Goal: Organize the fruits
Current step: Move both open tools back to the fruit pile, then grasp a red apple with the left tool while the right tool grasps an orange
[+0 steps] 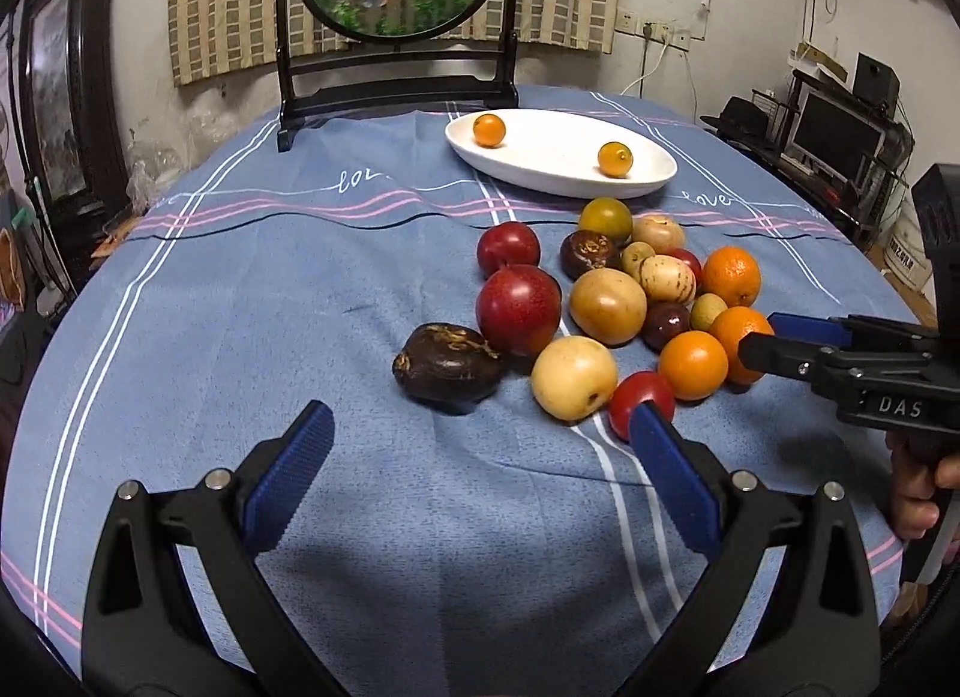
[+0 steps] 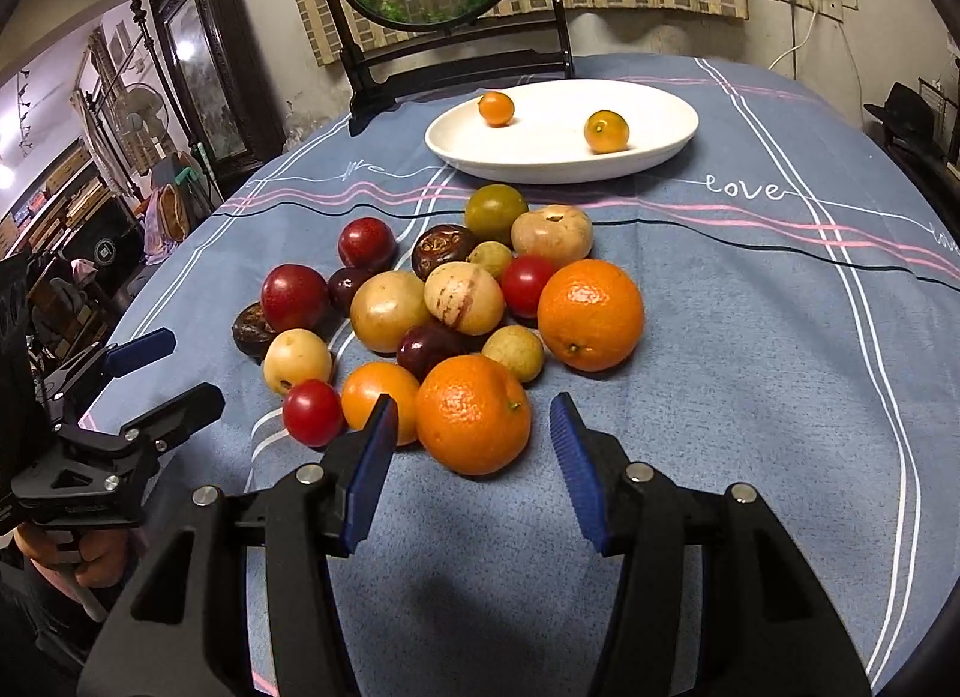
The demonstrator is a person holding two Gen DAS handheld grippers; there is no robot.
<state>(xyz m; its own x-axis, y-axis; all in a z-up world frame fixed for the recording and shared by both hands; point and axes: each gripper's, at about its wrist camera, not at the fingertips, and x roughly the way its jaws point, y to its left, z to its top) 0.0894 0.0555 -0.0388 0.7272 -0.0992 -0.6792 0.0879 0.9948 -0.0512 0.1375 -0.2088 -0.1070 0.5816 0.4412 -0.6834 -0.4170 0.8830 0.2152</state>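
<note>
On the bench point(image 2: 780, 337), the white dish point(image 2: 660, 150) holds two small oranges; the fruit pile sits near it. The right gripper point(image 2: 474, 433), fingers spread, faces the nearest orange point(image 2: 473, 413): straddle it evenly, then close gently. The left gripper point(image 1: 480, 433) is also spread, empty.

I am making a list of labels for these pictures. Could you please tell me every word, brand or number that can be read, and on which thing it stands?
"love": white script on the blue tablecloth, right of the white dish, and twice in the left wrist view.
"DAS": on the right gripper body.
Script left of the dish in the right wrist view: too distorted to read.
</note>
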